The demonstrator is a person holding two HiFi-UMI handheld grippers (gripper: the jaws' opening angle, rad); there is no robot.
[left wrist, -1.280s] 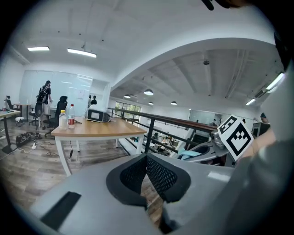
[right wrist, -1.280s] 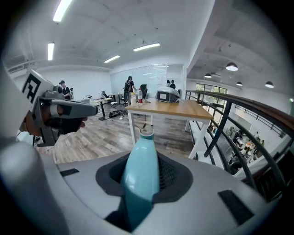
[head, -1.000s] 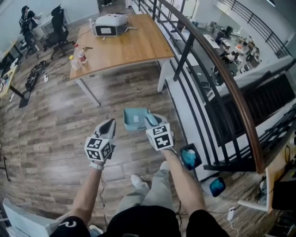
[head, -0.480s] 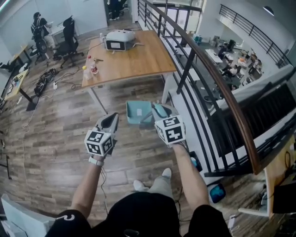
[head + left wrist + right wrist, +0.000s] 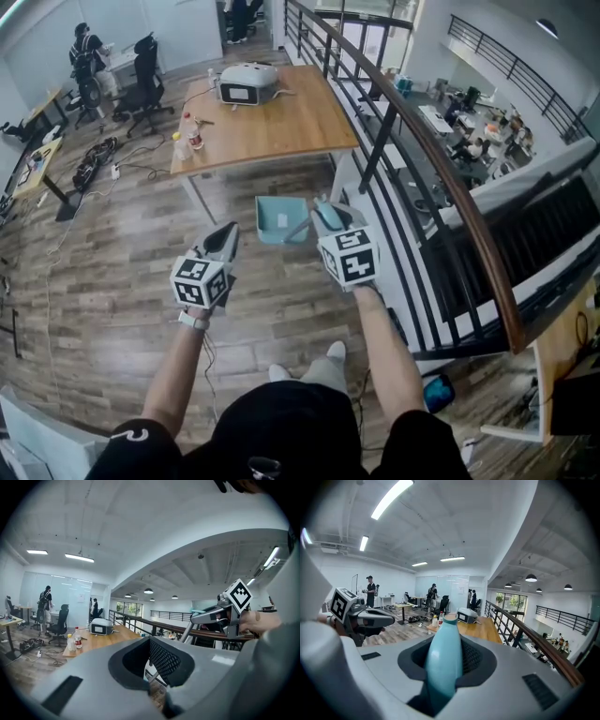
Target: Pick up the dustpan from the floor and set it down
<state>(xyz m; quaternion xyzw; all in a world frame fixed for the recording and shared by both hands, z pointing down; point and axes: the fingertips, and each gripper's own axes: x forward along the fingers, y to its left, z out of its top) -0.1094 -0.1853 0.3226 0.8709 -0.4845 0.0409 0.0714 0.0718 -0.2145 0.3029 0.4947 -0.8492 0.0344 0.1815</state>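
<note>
With the right gripper (image 5: 316, 212) clamped on the handle of the teal dustpan (image 5: 275, 218), which hangs above the floor (image 5: 112, 281) left of the railing (image 5: 441, 164), and the left gripper (image 5: 225, 236) empty with jaws together, the lift looks done, so next comes a level lowering.

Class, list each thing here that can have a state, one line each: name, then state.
Light blue plastic dustpan: off the floor, held by its handle.
Right gripper: shut on the dustpan's handle.
Left gripper: shut, nothing between its jaws.
Two small plastic bottles: upright on the wooden table.
</note>
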